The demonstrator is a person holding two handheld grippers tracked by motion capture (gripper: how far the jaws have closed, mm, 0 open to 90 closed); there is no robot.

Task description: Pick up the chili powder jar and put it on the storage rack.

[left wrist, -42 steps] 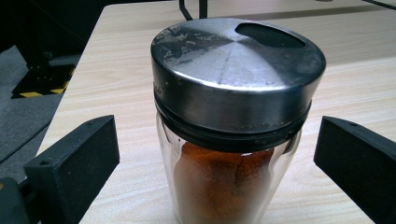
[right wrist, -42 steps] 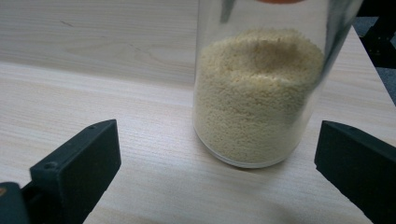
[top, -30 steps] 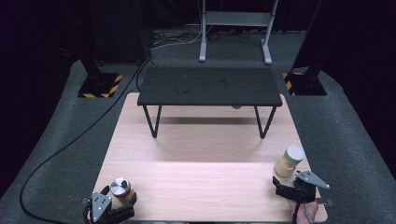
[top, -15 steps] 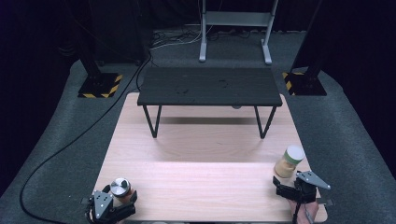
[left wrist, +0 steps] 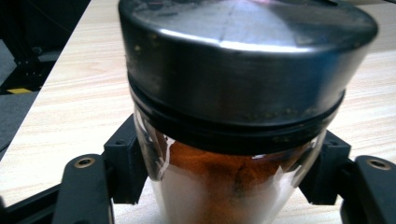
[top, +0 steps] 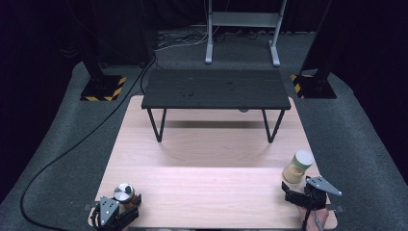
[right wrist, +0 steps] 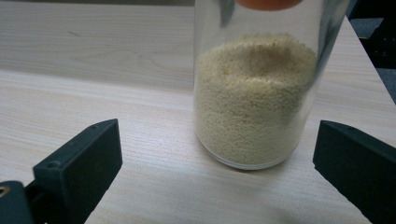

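Near left corner of the table (top: 207, 159): the left gripper (top: 115, 211) has its jaws closed against the glass sides of a spice jar (left wrist: 238, 140) with a dark metal lid and reddish powder inside. Near right corner: the right gripper (top: 308, 195) stands with jaws spread wide, empty, just short of a grain jar (right wrist: 254, 93) standing upright beyond them. A low black bench (top: 216, 89) stands at the far side. Likely risk: smooth glass sliding in the left grip; the right jaws nudging the tall jar over while closing.

Left gripper (top: 115, 211) fingers (left wrist: 123, 163) clamped on a jar; right gripper (top: 308, 192) fingers (right wrist: 79, 161) spread wide, nothing between them.
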